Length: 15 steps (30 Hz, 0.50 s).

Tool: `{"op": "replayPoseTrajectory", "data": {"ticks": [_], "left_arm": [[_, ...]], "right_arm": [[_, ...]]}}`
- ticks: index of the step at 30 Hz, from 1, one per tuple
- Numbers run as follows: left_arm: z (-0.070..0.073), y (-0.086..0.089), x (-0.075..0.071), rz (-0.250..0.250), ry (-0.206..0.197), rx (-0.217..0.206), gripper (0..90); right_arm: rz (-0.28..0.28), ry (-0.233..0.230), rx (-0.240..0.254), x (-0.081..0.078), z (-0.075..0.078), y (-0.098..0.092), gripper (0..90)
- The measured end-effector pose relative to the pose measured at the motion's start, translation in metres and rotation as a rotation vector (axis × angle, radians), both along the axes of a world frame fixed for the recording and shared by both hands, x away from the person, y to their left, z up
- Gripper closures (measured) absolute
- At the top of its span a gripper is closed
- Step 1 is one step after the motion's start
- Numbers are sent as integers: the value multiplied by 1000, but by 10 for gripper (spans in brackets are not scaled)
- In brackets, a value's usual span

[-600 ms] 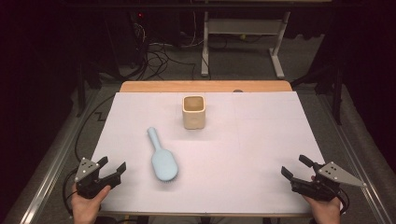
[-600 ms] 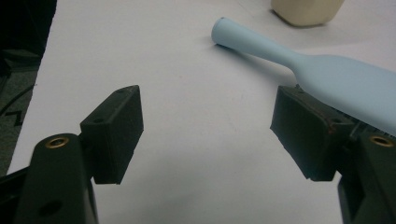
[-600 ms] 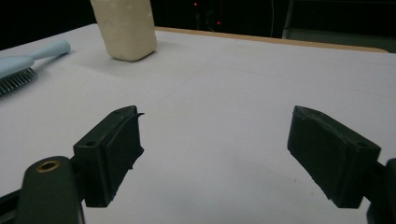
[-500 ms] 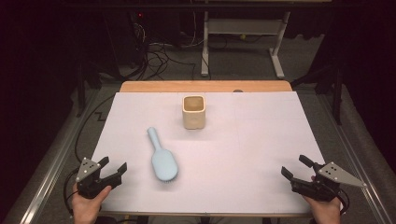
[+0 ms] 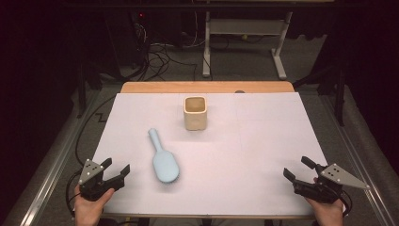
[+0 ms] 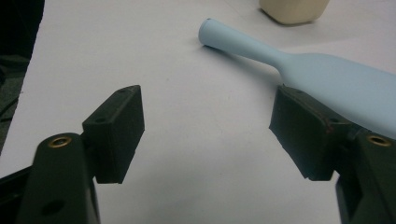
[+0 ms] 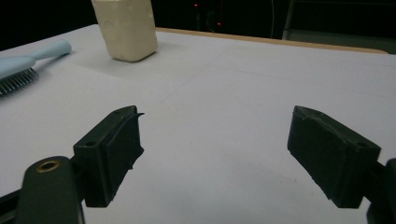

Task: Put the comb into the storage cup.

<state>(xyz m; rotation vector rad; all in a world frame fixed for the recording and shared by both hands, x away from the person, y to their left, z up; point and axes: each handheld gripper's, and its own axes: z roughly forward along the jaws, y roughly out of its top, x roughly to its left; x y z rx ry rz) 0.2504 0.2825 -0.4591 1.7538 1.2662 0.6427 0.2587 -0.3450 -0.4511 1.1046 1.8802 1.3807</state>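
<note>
Left gripper [image 5: 116, 170] has jaws spread, empty, just left of the pale blue plastic hairbrush [image 5: 163, 158] lying bristles-down on the white sheet-covered table [image 5: 263, 141]. Right gripper [image 5: 296, 168] has jaws spread, empty, well right of the hairbrush. Cream square-sided cup [image 5: 195, 113] stands upright beyond the hairbrush.

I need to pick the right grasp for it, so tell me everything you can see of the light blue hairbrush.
The light blue hairbrush looks like smooth matte plastic: an oval head and a tapering, round-ended handle. It lies flat on the white table cover, back up, dark bristles showing under the head's edge in the right gripper view. Its handle points away toward the cream cup, apart from it. Nothing grips it; the left hand-held gripper is open beside its head.
</note>
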Motion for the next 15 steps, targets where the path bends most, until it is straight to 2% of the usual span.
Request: {"op": "replayPoseTrajectory", "data": {"ticks": [3, 4, 5, 6, 7, 8, 9, 10, 12, 13, 15], "left_arm": [[1, -1, -1, 7, -13, 7, 319], [1, -1, -1, 4, -16, 13, 409], [2, -1, -1, -6, -18, 12, 409], [2, -1, -2, -14, -18, 16, 488], [2, -2, -2, -23, -21, 22, 488], [3, -2, -2, -33, -19, 25, 537], [3, -3, -2, -42, -17, 27, 617], [4, -3, -2, -48, -14, 27, 617], [4, -2, -2, -58, 5, 15, 703], [5, -2, -1, -64, 19, 8, 703], [5, -2, 0, -73, 45, -1, 777]], "right_arm": [[1, 0, -2, 0, 0, 0, 185], [1, 0, -4, 0, 0, 0, 185], [1, 0, -4, 0, 0, 0, 185], [2, 0, -4, 0, 0, 0, 185], [2, 0, -4, 0, 0, 0, 185], [2, -1, -4, 0, 0, 0, 186], [3, -1, -3, 0, 0, 0, 185], [3, -1, -3, 0, 0, 0, 185], [3, 0, -2, 0, 0, 0, 186], [3, 0, -2, 0, 0, 0, 186], [5, 1, 1, 0, 0, 0, 185]]}}
